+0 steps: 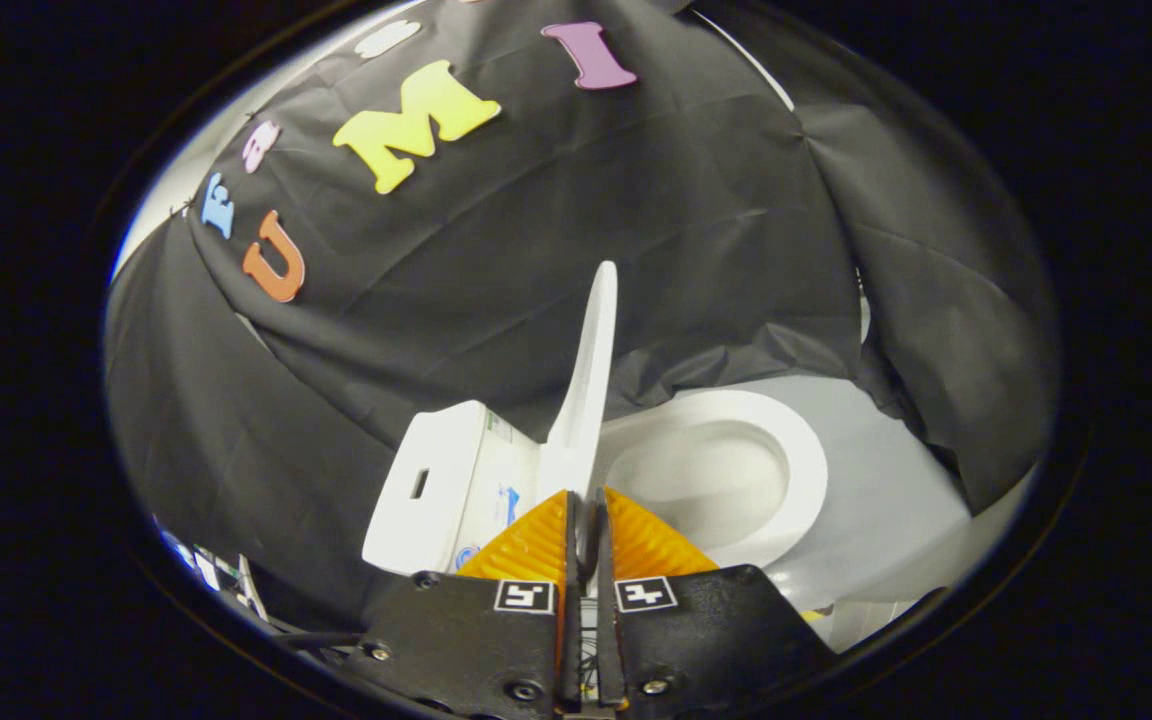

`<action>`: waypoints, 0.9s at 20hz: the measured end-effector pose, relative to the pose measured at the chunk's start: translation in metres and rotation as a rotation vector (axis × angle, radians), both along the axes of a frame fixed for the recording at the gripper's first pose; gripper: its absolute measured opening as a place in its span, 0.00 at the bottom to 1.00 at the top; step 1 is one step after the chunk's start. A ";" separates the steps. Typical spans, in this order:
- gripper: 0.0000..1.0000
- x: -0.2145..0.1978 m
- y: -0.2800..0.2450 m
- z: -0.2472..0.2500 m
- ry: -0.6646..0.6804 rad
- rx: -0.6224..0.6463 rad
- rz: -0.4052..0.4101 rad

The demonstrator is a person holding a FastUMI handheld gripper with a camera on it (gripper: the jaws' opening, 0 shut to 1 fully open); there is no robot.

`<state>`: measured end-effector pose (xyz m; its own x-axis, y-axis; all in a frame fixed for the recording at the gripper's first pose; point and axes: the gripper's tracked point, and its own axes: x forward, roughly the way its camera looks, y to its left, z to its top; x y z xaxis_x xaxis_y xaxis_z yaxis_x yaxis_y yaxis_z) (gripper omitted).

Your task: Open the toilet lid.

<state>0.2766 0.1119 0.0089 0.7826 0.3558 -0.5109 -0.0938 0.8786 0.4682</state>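
Cloth, black and creased, forms the booth wall behind everything and drapes down on both sides of the toilet. Furthest left among the white parts stands the toilet tank, a boxy block with a small dark slot in its near face and a few blue marks on the side facing the lid (too small to make out). Just right of the tank rises the toilet lid, seen edge-on as a thin white blade; it stands upright, tilted slightly, with its top rim against the black cloth and its lower end coming down between the tips of the tool. The two fingers are drawn close together, leaving only a narrow slit, and the lid's bottom edge sits in that slit, so the tool appears clenched on the lid. Right of the lid lies the uncovered toilet seat, a white oval ring around the pale bowl, beyond and to the right of the fingers. Further right, a stretch of light grey floor runs along the base of the cloth.
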 end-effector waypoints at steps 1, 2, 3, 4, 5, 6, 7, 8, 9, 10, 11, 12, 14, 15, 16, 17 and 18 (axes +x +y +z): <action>0.10 -0.001 0.005 0.004 -0.007 -0.006 0.008; 0.10 -0.001 0.011 0.008 -0.012 -0.014 0.016; 0.11 -0.001 0.016 0.011 -0.016 -0.023 0.022; 0.12 -0.001 0.020 0.014 -0.019 -0.034 0.028; 0.12 -0.001 0.024 0.014 -0.023 -0.045 0.030; 0.13 -0.002 0.027 0.015 -0.027 -0.054 0.033; 0.13 -0.002 0.032 0.017 -0.030 -0.057 0.037; 0.13 -0.002 0.037 0.019 -0.034 -0.061 0.042; 0.13 -0.004 0.044 0.021 -0.039 -0.065 0.049; 0.14 -0.004 0.050 0.024 -0.044 -0.075 0.058; 0.14 -0.005 0.053 0.026 -0.048 -0.085 0.064; 0.14 -0.005 0.057 0.028 -0.058 -0.101 0.070; 0.14 -0.005 0.066 0.032 -0.066 -0.116 0.078; 0.14 -0.005 0.071 0.033 -0.068 -0.116 0.085; 0.14 -0.006 0.077 0.035 -0.073 -0.120 0.093; 0.14 -0.006 0.081 0.036 -0.077 -0.124 0.098; 0.14 -0.005 0.085 0.037 -0.082 -0.132 0.104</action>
<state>0.2717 0.1973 0.0457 0.7859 0.3710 -0.4947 -0.2202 0.9154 0.3369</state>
